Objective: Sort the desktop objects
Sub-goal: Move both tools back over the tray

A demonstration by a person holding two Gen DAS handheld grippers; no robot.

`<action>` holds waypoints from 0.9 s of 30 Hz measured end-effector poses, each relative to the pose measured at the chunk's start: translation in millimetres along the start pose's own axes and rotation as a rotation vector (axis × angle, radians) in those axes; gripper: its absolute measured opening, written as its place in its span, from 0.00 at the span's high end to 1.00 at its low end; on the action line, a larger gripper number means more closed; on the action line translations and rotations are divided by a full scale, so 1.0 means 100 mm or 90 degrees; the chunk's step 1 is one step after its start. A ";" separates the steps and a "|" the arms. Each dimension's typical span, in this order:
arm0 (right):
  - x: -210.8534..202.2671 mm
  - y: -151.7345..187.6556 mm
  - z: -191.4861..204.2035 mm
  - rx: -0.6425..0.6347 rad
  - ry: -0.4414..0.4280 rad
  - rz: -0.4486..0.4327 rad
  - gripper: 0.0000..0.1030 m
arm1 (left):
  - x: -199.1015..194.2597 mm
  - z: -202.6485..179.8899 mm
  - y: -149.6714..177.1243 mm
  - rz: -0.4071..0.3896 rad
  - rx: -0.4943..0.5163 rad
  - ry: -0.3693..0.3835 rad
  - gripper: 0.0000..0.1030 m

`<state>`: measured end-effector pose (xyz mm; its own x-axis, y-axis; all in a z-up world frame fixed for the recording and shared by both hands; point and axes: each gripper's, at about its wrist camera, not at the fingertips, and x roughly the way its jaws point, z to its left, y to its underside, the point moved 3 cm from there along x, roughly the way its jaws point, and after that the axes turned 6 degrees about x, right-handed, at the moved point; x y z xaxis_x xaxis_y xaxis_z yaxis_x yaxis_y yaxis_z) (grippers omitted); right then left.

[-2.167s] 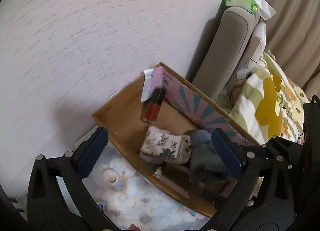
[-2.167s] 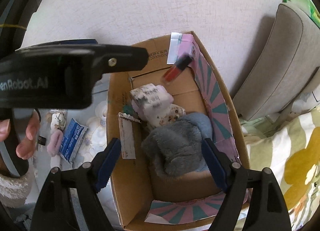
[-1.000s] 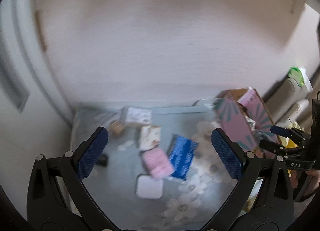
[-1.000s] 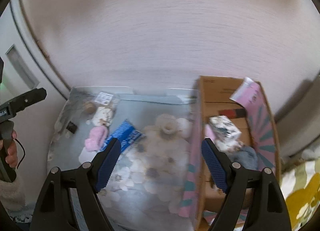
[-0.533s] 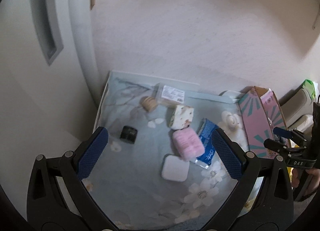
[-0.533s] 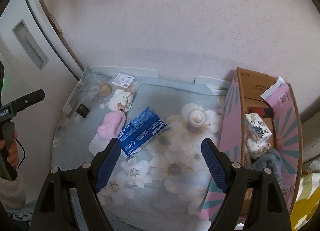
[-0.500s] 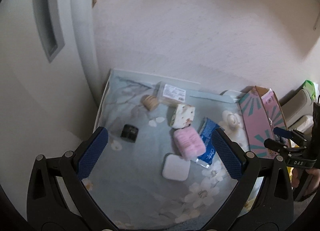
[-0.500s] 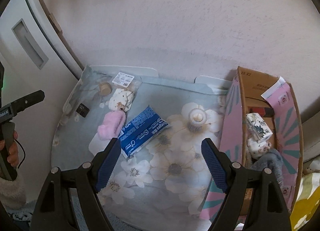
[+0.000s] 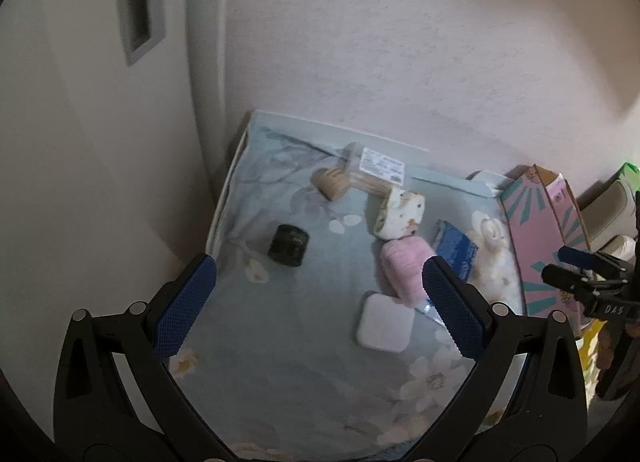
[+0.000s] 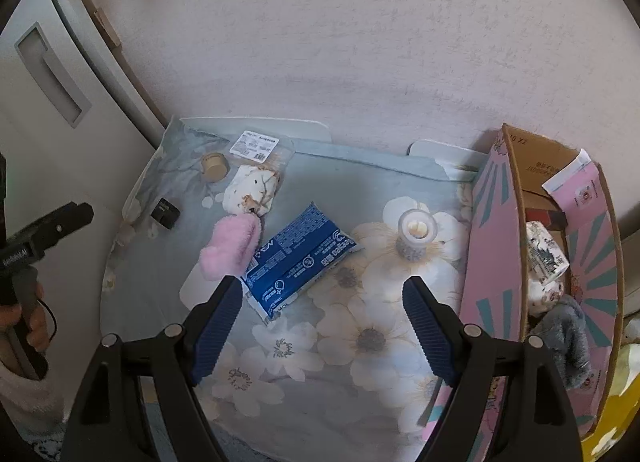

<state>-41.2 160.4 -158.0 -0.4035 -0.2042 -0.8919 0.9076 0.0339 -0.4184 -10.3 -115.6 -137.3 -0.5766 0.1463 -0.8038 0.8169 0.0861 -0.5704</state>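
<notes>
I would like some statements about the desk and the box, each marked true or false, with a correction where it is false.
1. The blue packet lies on the floral cloth. True.
2. The right gripper is closed on the blue packet. False: its jaws stand open and hold nothing.
3. The pink fluffy item is inside the cardboard box. False: it lies on the cloth, beside the blue packet.
4. A grey fluffy item is inside the cardboard box. True.
5. The left gripper holds the small black object. False: it is open and empty.
</notes>
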 end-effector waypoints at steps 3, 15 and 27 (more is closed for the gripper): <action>0.12 0.07 0.00 0.003 -0.001 0.014 0.23 | 0.07 0.04 0.16 -0.001 -0.008 -0.004 0.01; 0.74 0.17 0.09 -0.006 -0.011 0.054 0.23 | 0.77 -0.07 0.17 0.000 0.052 -0.014 0.07; 1.26 -0.12 0.05 0.276 0.027 0.061 0.23 | 1.16 -0.02 0.10 0.031 0.081 0.002 0.19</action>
<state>-102.2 129.2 -264.5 -0.3109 -0.1790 -0.9334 0.9023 -0.3642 -0.2307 -68.8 -95.9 -235.4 -0.5361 0.1497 -0.8308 0.8354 -0.0473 -0.5476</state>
